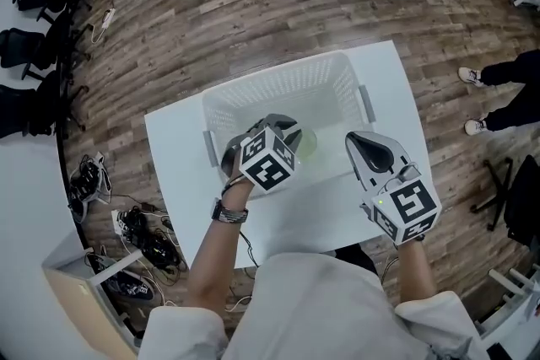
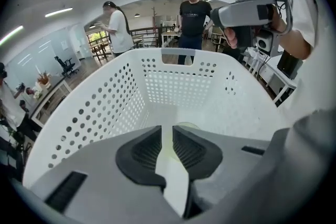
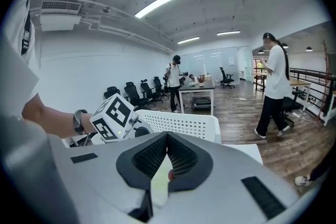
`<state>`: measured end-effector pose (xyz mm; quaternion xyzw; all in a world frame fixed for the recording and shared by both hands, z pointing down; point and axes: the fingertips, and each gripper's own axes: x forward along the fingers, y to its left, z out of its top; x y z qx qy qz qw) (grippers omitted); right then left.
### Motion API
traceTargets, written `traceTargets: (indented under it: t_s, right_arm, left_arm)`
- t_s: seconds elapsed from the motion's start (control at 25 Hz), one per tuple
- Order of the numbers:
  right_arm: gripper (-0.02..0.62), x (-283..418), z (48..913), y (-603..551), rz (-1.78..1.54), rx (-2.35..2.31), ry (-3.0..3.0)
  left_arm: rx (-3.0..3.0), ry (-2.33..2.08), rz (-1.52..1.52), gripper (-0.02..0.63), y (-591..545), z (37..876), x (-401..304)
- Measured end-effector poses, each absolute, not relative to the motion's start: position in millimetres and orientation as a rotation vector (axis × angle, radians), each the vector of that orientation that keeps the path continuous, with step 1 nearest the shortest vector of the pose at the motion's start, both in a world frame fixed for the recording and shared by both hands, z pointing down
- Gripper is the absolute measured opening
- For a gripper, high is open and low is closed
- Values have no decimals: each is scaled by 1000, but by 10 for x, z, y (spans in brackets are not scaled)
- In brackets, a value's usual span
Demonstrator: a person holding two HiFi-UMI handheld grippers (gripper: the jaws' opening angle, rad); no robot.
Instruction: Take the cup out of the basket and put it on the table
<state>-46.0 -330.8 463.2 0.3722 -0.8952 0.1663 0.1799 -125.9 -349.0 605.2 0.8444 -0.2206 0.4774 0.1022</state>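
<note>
A white perforated basket (image 1: 278,80) stands on the white table (image 1: 337,215). A pale green cup (image 1: 305,144) lies inside it near the front wall. My left gripper (image 1: 285,129) reaches down into the basket right beside the cup. In the left gripper view its jaws (image 2: 167,131) stand open with a narrow gap, and the cup (image 2: 186,125) shows just past the tips on the basket floor (image 2: 178,107). No pad presses on it. My right gripper (image 1: 356,141) hovers outside the basket's right front corner, its jaws (image 3: 167,136) shut on nothing.
The basket fills the far half of the table; bare tabletop lies in front of it and to its right. Cables and boxes (image 1: 139,240) lie on the wood floor to the left. People (image 2: 191,23) stand beyond the table, and office chairs (image 3: 136,93) line the wall.
</note>
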Motion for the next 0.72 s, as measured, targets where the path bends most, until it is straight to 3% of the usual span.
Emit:
traceTargets:
  t_s: [0.72]
  right_arm:
    - [17,-533,4883,-3382,531,1032,-2508]
  left_arm:
    - [2315,-454,1500,106,-3418,6715,-1344]
